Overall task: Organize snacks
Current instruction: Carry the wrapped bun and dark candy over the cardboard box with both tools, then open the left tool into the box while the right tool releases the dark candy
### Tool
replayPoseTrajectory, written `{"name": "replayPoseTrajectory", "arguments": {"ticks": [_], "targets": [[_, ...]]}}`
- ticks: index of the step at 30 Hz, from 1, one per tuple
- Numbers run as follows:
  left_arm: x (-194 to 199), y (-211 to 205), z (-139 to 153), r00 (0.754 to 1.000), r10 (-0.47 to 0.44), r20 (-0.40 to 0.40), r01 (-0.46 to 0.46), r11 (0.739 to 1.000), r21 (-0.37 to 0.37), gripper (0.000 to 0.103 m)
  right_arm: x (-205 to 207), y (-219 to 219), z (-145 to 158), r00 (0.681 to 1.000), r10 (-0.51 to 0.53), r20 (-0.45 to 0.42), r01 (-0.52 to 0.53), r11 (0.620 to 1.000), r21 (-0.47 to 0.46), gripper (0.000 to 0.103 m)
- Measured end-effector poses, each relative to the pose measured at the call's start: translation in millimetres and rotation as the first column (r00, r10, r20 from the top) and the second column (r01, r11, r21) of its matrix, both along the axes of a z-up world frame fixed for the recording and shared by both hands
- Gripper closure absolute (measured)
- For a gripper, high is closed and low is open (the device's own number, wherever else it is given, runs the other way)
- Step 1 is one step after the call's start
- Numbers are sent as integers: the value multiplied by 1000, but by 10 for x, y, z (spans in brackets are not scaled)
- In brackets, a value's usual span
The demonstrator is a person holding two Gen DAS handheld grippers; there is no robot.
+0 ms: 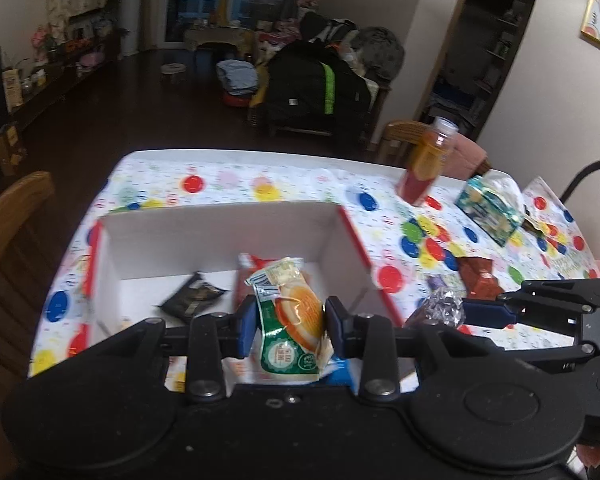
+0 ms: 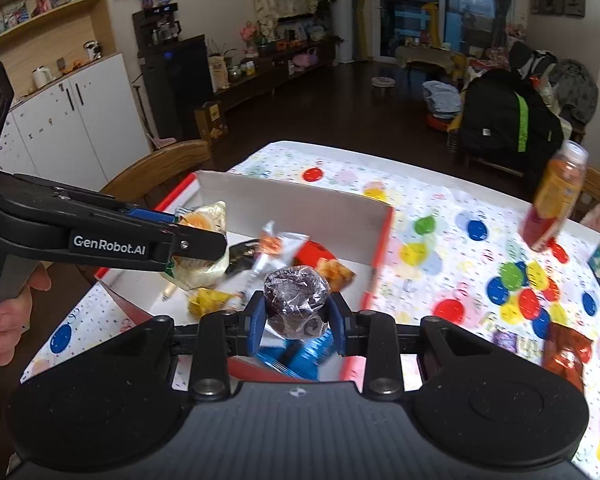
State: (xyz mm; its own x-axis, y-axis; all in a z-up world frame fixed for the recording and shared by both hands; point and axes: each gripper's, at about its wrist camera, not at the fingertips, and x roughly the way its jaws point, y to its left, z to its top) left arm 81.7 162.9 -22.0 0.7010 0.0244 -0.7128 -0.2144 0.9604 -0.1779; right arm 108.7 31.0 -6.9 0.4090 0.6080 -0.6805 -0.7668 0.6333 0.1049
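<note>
Both carry snacks over the box; left hand-held gripper pinches a bun packet; right hand-held gripper clamps a chocolate cake; next, release inside.

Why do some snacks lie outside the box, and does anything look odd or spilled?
Nothing looks spilled. A red-brown packet and a small purple one lie loose on the tablecloth, outside the box. The bottle seems tilted, perhaps only from the lens. Each claw, left and right, grips a snack.
</note>
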Motion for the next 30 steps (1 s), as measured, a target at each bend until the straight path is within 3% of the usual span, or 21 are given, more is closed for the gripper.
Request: {"name": "replayPoseTrajectory", "arguments": {"ticks": [8,16,30], "targets": [[-88,408,-77,998,63,-22,-62,997,40,70,90,418,-119,1000,6,-12,-6,999,-39,70],[42,675,-340,992,90,-89,-83,993,82,70,332,664,-397,999,-49,-23,46,992,-119,70],[450,606,-812,978,43,-204,-20,993,115,70,525,801,-791,996,-55,-67,41,979,-197,70]]}}
